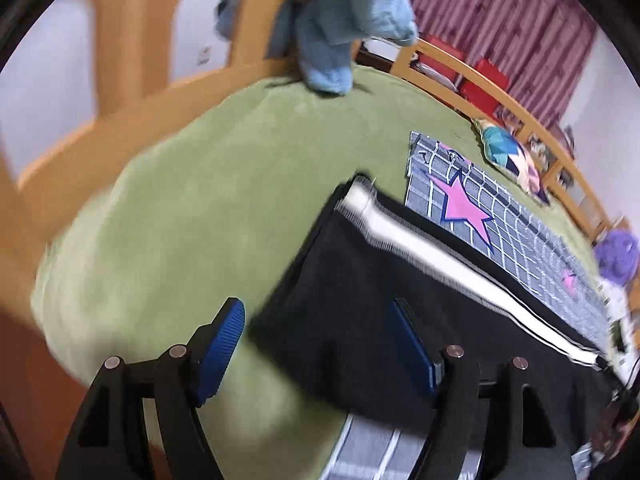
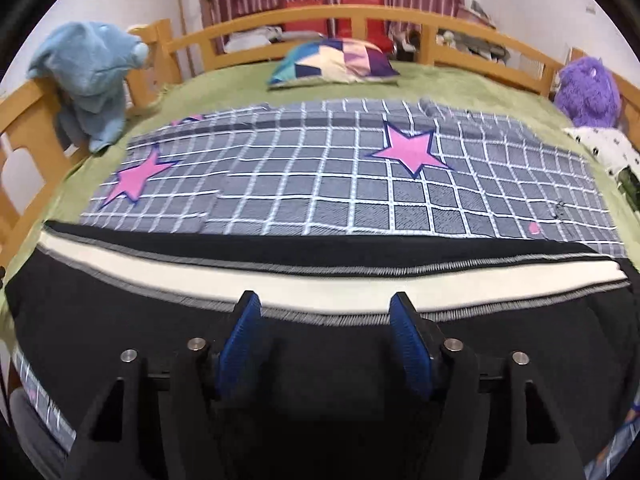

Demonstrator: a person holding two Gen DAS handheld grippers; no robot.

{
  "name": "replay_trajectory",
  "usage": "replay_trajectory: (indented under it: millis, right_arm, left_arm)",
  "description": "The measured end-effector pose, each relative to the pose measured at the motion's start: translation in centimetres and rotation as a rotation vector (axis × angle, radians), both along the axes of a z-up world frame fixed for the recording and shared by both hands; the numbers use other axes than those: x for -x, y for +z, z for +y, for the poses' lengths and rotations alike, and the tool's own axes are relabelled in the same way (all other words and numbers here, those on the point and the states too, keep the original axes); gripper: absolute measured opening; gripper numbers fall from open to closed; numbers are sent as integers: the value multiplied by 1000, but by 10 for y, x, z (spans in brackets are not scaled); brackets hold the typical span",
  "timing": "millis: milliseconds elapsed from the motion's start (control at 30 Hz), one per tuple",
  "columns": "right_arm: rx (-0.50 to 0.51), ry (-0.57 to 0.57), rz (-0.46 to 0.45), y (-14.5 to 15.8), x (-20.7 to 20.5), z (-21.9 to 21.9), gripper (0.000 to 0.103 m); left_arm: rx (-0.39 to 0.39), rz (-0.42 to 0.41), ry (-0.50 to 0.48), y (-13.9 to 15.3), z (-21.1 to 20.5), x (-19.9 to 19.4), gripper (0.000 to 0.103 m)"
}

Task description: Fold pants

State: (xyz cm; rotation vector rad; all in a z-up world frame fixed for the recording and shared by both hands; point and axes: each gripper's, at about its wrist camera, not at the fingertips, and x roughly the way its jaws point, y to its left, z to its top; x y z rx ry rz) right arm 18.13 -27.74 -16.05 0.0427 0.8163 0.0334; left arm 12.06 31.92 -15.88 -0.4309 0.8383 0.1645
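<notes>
Black pants (image 2: 320, 344) with a white side stripe (image 2: 320, 286) lie flat along the near side of the bed. In the left wrist view the pants (image 1: 360, 304) end in a hem (image 1: 352, 196) toward the bed's foot. My left gripper (image 1: 320, 308) is open and empty, one finger over the green cover, the other over the black fabric near the leg's end. My right gripper (image 2: 324, 304) is open and empty, hovering over the middle of the pants just short of the stripe.
A grey checked sheet with pink stars (image 2: 360, 184) lies under and beyond the pants on the green bed cover (image 1: 180, 220). A wooden bed rail (image 2: 320, 16) surrounds the bed. A blue garment (image 2: 92, 76) hangs on the rail; a patchwork pillow (image 2: 336, 62) and a purple plush (image 2: 588, 92) sit at the far side.
</notes>
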Motion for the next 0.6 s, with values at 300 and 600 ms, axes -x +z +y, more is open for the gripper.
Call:
replay_trajectory:
  millis: [300, 600]
  right_arm:
    - [49, 12, 8, -12, 77, 22, 69]
    - [-153, -91, 37, -27, 104, -2, 44]
  left_arm:
    - [207, 21, 34, -59, 8, -17, 70]
    - [272, -58, 70, -36, 24, -31, 18]
